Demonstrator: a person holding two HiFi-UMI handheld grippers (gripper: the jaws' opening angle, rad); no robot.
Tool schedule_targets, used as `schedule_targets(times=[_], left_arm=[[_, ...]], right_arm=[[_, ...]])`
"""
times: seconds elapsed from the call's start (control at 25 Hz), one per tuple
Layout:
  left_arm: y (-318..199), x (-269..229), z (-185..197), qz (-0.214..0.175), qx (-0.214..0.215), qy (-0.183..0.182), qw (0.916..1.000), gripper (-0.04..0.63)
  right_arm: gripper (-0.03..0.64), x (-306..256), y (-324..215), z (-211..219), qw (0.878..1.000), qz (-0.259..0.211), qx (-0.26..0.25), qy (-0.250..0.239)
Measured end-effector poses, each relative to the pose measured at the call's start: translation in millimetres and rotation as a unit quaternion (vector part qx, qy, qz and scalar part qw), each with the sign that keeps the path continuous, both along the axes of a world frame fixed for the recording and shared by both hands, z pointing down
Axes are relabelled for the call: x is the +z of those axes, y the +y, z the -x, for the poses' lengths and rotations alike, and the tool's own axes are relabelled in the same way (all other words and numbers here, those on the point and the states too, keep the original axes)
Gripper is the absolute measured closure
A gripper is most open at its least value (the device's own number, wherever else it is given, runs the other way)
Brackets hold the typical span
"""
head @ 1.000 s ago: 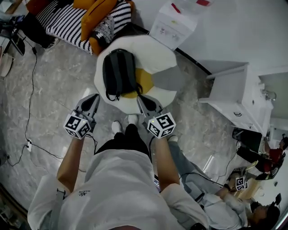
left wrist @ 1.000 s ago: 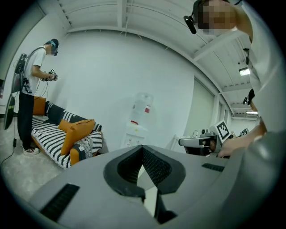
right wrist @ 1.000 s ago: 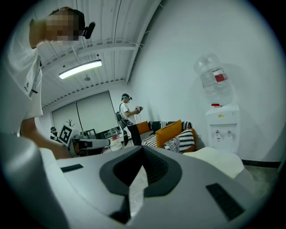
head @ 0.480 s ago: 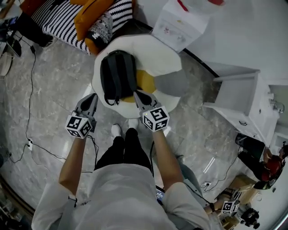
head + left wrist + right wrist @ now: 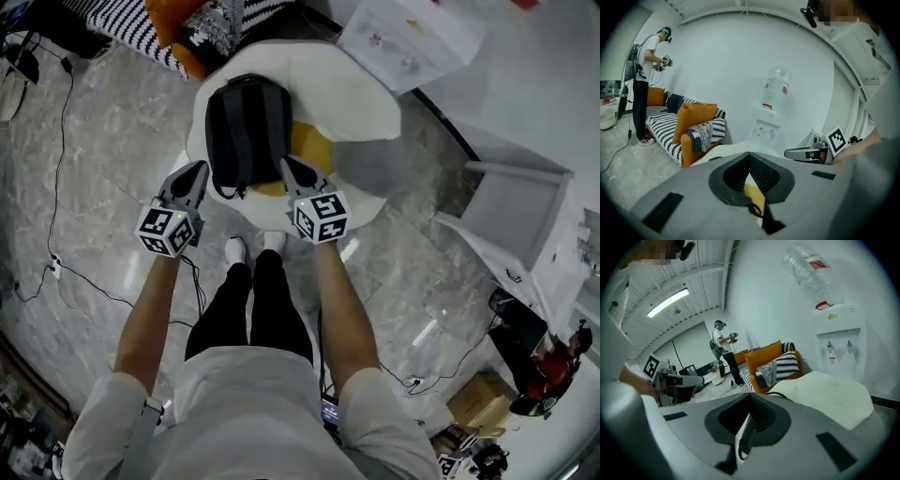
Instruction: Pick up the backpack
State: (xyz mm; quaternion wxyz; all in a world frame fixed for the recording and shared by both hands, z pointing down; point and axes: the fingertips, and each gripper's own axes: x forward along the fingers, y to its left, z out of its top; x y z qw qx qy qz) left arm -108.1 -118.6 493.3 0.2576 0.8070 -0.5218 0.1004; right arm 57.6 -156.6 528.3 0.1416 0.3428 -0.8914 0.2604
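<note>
A black and grey backpack (image 5: pixel 246 131) lies flat on a white egg-shaped floor cushion (image 5: pixel 347 98) with a yellow centre (image 5: pixel 307 145). My left gripper (image 5: pixel 198 170) is shut with nothing in it; its tip is just left of the backpack's near end, above the cushion's edge. On the other side, my right gripper (image 5: pixel 287 162) is shut and empty too, with its tip close to the backpack's near right corner. In the left gripper view the shut jaws (image 5: pixel 749 154) point over the cushion, and the right gripper (image 5: pixel 808 153) shows beside them. The right gripper view shows its shut jaws (image 5: pixel 750 397).
A striped sofa with orange pillows (image 5: pixel 173 23) stands behind the cushion, a water dispenser (image 5: pixel 412 37) to its right. A white cabinet (image 5: pixel 525 216) is at the right. Cables (image 5: pixel 56 187) run over the marble floor at left. Another person (image 5: pixel 647 70) stands by the sofa.
Both grippers have gone forward and down toward the backpack's near end, staying shut. The head view has shifted forward over the cushion.
</note>
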Motion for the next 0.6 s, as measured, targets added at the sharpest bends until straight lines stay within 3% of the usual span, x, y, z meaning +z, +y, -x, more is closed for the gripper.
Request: schedule_targets(times=[0.6], left_arm=[[-53.8, 132.3, 2.1, 0.048, -0.01, -0.021, 0.9986, 0.594]], right_arm=[[0.611, 137.6, -54.1, -10.6, 0.998, 0.044, 0.022, 0.03]])
